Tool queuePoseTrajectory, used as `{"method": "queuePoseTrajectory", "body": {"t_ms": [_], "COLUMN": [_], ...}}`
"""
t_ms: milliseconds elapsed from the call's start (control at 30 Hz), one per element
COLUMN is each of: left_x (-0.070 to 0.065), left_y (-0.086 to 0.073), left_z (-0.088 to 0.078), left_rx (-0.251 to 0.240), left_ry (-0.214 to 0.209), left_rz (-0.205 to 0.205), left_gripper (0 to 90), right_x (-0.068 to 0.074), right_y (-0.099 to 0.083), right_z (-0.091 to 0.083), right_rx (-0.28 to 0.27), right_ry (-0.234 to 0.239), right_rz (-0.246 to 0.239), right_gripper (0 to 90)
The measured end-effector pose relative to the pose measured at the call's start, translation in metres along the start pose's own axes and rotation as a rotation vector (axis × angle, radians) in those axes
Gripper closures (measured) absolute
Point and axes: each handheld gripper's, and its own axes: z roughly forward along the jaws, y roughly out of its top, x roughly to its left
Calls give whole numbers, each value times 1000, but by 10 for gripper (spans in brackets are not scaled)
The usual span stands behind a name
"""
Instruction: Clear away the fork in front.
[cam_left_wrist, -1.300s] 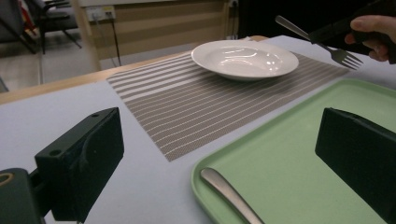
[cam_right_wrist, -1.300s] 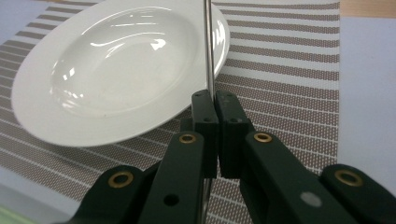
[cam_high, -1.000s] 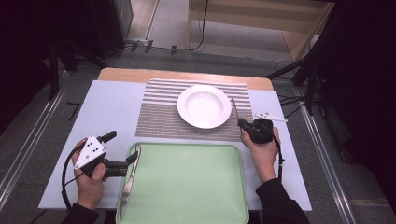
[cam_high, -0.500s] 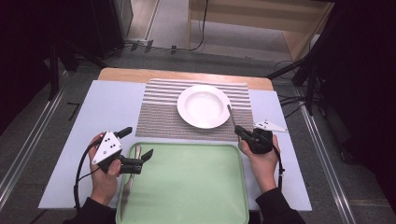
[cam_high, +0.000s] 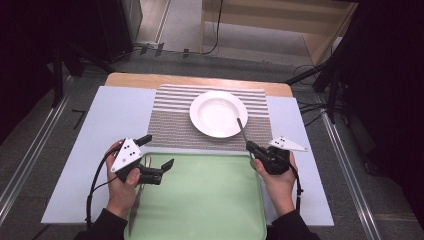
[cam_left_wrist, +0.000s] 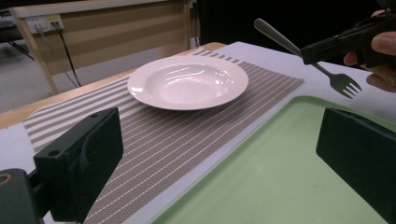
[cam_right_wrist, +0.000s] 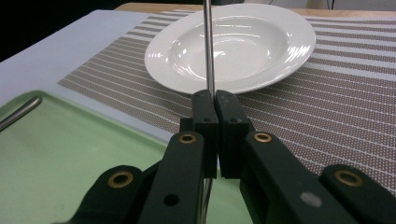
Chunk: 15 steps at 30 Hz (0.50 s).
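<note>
Fork (cam_high: 241, 131): in the right tongs, off the surface, at the plate's near-right edge. Gripped around mid-handle.
Left tongs (cam_high: 156, 151): wide open, empty. They hover over the tray's far-left corner and point right, toward the plate.
Utensil (cam_right_wrist: 18, 113): lies on the tray by its left edge, under the left tongs. Can't tell whether it's a knife or a spoon.
Tray (cam_high: 200, 200): green, near side of the surface (cam_high: 100, 130), between the two hands.
Mat (cam_high: 170, 125): striped, just beyond the tray, its near edge touching or nearly touching the tray rim.
Plate (cam_high: 218, 113): white, empty, on the right half of the mat.
Right tongs (cam_high: 248, 145): fully closed on the fork's handle, just right of the tray's far-right corner.
Fork axis: near-to-far. The handle end points away from the person and reaches over the plate rim. The left gripper view shows the tines on the person's side of the tongs, angled down.
Key relation: the fork sits right of plate centre, and the right hand is far nearer than the left.
Likely next: lay the fork on the mat beside the plate. The axis already runs roughly along the plate's side, but the tines face the person, so it may need flipping end for end.
Risk: the handle end could clip the plate rim on the way down.
</note>
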Motion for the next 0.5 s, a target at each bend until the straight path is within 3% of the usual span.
{"method": "queuePoseTrajectory", "body": {"t_ms": [333, 500], "left_x": [-9, -15], "left_y": [9, 13], "left_z": [17, 27], "left_rx": [-19, -7], "left_ry": [-43, -74], "left_rz": [-15, 5], "left_gripper": [2, 2], "right_x": [14, 21], "right_y": [-8, -11], "right_z": [-2, 1], "right_rx": [-9, -2], "right_ry": [42, 63], "right_rz": [-11, -14], "right_gripper": [861, 861]}}
